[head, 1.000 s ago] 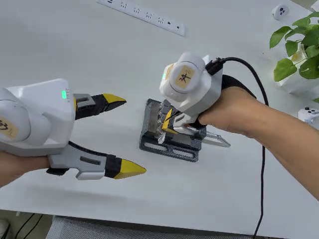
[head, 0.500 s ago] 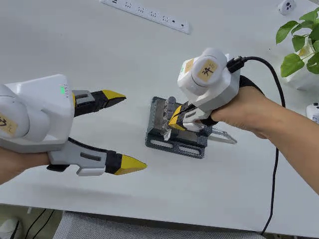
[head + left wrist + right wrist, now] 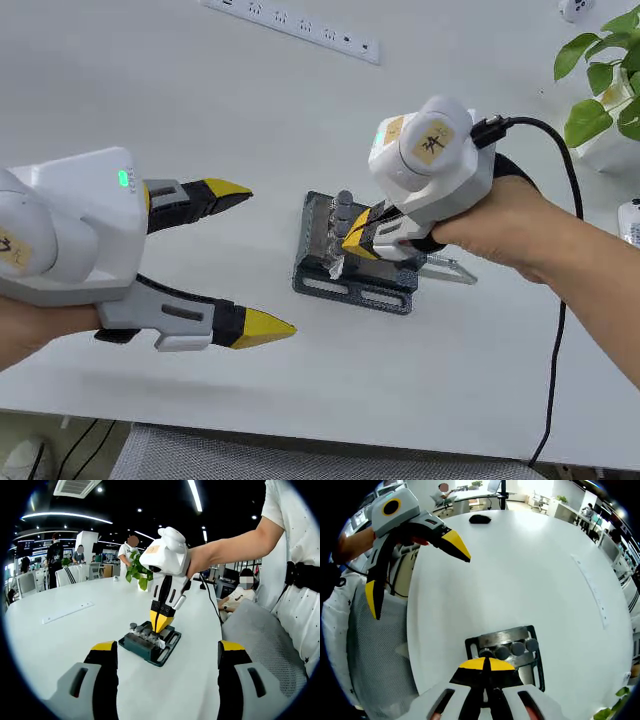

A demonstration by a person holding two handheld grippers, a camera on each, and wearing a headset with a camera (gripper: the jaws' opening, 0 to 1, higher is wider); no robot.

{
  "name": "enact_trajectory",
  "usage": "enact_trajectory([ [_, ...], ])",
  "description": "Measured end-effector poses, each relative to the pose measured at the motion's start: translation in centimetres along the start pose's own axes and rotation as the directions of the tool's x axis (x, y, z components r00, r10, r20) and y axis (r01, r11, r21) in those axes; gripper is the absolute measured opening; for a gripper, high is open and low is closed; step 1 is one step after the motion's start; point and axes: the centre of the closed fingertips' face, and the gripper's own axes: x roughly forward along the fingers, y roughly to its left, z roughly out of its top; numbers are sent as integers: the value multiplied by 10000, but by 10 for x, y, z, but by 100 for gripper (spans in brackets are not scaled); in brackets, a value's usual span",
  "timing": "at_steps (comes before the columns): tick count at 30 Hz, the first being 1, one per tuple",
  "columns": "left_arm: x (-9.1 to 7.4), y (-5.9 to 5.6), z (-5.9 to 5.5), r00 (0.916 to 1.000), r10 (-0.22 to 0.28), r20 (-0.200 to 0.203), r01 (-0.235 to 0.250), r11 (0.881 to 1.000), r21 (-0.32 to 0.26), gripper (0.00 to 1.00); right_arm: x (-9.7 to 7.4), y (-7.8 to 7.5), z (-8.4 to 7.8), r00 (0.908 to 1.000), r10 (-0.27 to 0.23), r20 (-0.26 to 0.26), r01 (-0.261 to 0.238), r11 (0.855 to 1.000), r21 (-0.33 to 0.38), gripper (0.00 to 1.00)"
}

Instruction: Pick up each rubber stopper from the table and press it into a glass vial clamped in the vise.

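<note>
The grey rubber stoppers [image 3: 343,210] sit in a short row in the black vise [image 3: 340,285], in the middle of the white surface [image 3: 180,110]. In the right gripper view we count four round grey tops side by side, held between the two sides of the vise. The glass under them is too small for us to make out well.

The right gripper [image 3: 355,243] points down at the near end of the row. Its fingers are pressed together, yellow tip against yellow tip, and we see nothing between them. The tips are just beside the nearest stopper; we cannot tell if they touch it. A silver handle [image 3: 452,270] sticks out from the right side of the vise. A black cable [image 3: 556,330] runs from the right gripper and off the near edge of the surface.

The left gripper [image 3: 255,258] is to the left of the vise, well apart from it, and points at it. Its fingers are wide apart and hold nothing.

Far back on the surface lies a white power strip [image 3: 300,25]. At the far right is a green plant [image 3: 605,70].
</note>
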Motion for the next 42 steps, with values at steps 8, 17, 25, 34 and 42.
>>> enact_trajectory([
  [8,2,-2,-1,10000,-93,-18,93,10000,-23,80,3,5,4,9995,195,239,-197,9998,83,0],
  [17,0,-1,-2,10000,-60,-29,60,10000,-51,80,6,6,4,9994,244,227,-243,9997,-37,0],
  [25,3,-2,-2,9999,-113,-41,113,9999,-57,80,8,6,4,9995,303,88,-302,9995,-110,0],
  [34,6,-3,-1,9997,-193,-126,193,9998,33,80,7,5,4,9993,177,334,-175,9998,-77,0],
  [42,3,-5,0,9993,-195,-307,199,9997,119,80,5,7,2,9937,-37,1119,-33,9981,618,0],
])
